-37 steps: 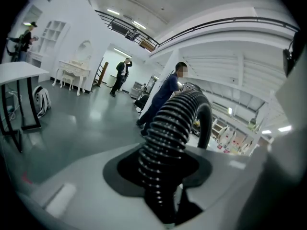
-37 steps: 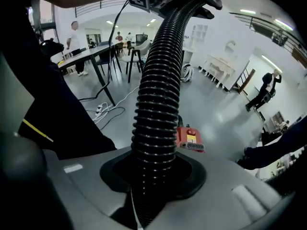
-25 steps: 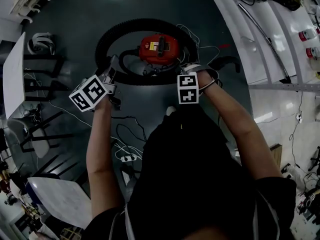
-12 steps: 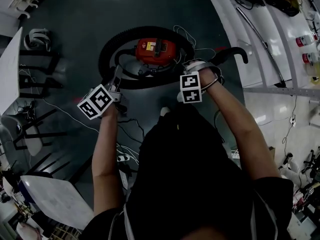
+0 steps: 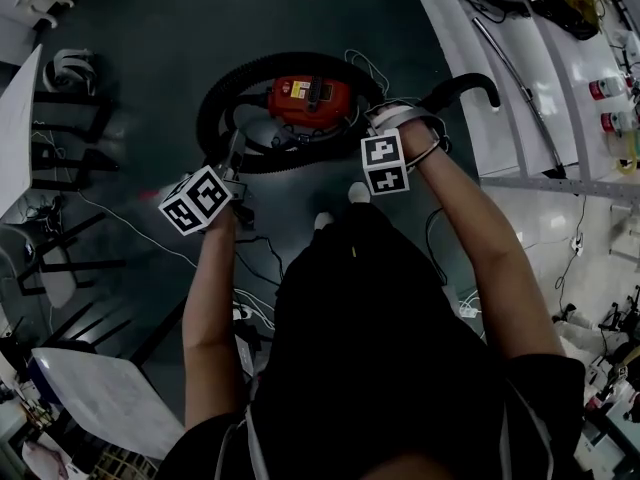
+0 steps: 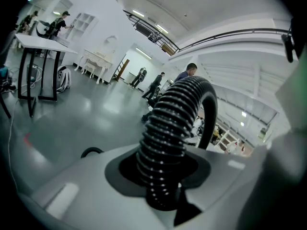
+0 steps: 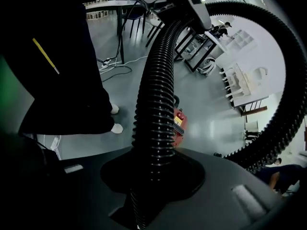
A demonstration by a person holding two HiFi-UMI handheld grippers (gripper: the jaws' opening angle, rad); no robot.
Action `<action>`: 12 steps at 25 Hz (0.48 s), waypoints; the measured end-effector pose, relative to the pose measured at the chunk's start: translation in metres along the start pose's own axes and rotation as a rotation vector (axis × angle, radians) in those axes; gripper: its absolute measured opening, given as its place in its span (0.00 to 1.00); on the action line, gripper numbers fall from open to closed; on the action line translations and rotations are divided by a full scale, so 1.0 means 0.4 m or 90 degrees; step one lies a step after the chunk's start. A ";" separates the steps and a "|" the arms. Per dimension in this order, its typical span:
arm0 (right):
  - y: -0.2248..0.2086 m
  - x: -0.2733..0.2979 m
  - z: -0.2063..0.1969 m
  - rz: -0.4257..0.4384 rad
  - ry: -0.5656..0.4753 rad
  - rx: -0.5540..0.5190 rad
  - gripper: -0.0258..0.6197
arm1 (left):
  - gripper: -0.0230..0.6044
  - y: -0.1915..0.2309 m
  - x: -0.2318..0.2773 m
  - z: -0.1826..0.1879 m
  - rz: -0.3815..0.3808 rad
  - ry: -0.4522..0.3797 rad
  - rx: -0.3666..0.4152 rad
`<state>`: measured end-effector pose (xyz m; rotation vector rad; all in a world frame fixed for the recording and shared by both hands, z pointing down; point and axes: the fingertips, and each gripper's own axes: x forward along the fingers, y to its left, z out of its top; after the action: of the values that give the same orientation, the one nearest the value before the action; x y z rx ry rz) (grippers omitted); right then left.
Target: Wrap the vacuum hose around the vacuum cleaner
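The red vacuum cleaner [image 5: 312, 101] sits on the dark floor, with the black ribbed hose [image 5: 215, 98] looped round it in a wide ring. At the ring's near left side my left gripper [image 5: 232, 160] is shut on the hose. The hose [image 6: 170, 138] rises from between its jaws and arches over. On the cleaner's right my right gripper [image 5: 388, 120] points steeply down, shut on the hose [image 7: 153, 123], which climbs and curves away overhead. The red cleaner [image 7: 178, 126] shows just behind it. The hose's curved rigid end [image 5: 468, 86] sticks out to the right beyond that gripper.
Black-legged tables [image 5: 20, 128] and a white tabletop [image 5: 110, 393] stand at the left. Cables [image 5: 255, 258] and a power strip [image 5: 245, 315] lie on the floor by the person's feet [image 5: 358, 193]. White benches [image 5: 560, 78] run along the right. People stand far off [image 6: 156, 83].
My right gripper has carried the hose to the right, and the curved hose end has swung further right and up the picture. My left gripper has sunk a little while holding the hose.
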<state>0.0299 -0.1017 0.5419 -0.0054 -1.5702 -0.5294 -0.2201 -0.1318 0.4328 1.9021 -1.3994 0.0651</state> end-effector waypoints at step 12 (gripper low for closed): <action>-0.093 -0.034 -0.045 -0.033 0.046 -0.129 0.23 | 0.24 0.014 0.018 -0.054 -0.022 0.016 -0.015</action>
<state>0.0362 -0.1366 0.5163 -0.0978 -1.4445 -0.7202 -0.2139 -0.1256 0.4545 1.8992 -1.3445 0.0553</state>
